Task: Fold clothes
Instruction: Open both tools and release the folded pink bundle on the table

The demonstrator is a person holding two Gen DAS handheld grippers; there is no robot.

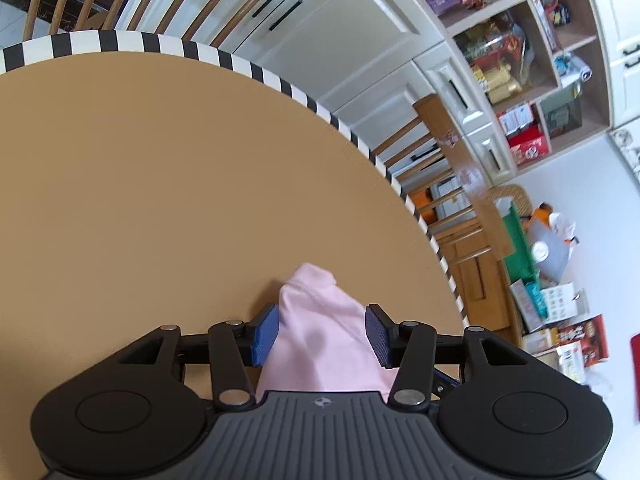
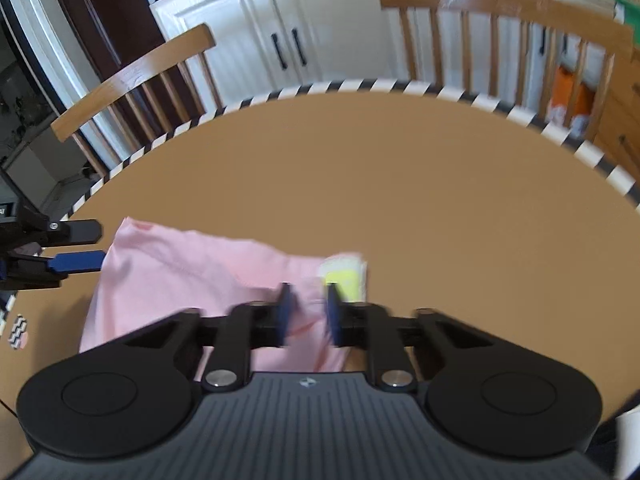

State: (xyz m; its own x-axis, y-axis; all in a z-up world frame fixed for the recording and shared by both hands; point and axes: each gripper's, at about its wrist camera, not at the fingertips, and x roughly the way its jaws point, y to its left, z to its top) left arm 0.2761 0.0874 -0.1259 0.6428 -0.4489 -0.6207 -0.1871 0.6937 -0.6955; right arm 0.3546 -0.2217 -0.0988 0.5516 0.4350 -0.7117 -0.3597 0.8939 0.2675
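A pink garment (image 2: 188,272) lies on the tan round table (image 2: 400,184), with a yellow patch (image 2: 344,276) at its right end. In the left wrist view a bunched corner of the pink garment (image 1: 324,340) sits between the blue pads of my left gripper (image 1: 322,334), whose jaws stand wide around it. My left gripper also shows in the right wrist view (image 2: 80,248) at the garment's left edge. My right gripper (image 2: 308,312) has its jaws narrowly apart with pink cloth between them; the view is blurred.
The table has a black-and-white striped rim (image 1: 248,68). Wooden chairs (image 2: 500,8) stand around its far side, one at the left (image 2: 132,76). White cabinets (image 2: 288,32) and open shelves (image 1: 520,64) with boxes are behind.
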